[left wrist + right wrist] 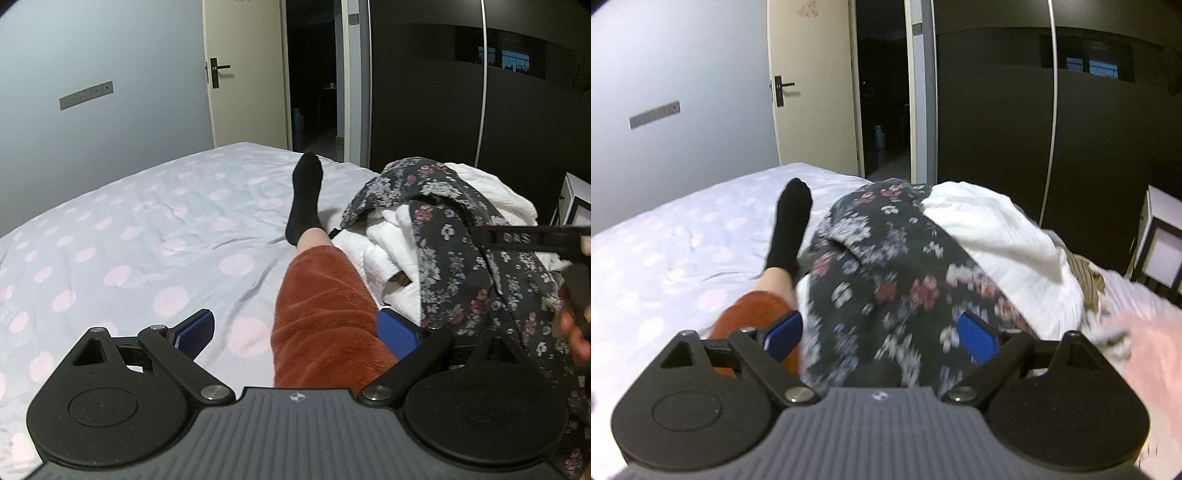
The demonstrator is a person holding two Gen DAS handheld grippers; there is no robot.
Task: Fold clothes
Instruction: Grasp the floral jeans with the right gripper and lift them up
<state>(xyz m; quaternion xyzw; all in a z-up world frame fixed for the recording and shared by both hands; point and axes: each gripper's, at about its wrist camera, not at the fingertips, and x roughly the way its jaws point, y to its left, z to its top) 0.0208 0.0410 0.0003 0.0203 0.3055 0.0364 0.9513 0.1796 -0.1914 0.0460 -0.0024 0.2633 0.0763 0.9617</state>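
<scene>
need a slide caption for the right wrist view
Open right gripper over the floral garment on a clothes pile, white garment behind, on the bed.

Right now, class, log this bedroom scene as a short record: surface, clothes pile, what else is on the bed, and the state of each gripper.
surface: bed with pink-dotted sheet
pile: dark floral garment draped over white garment
also on bed: leg in black sock and rust-coloured trousers
left gripper: jaws open, above the leg, holding nothing
right gripper: jaws open, floral cloth between them, not clamped
</scene>
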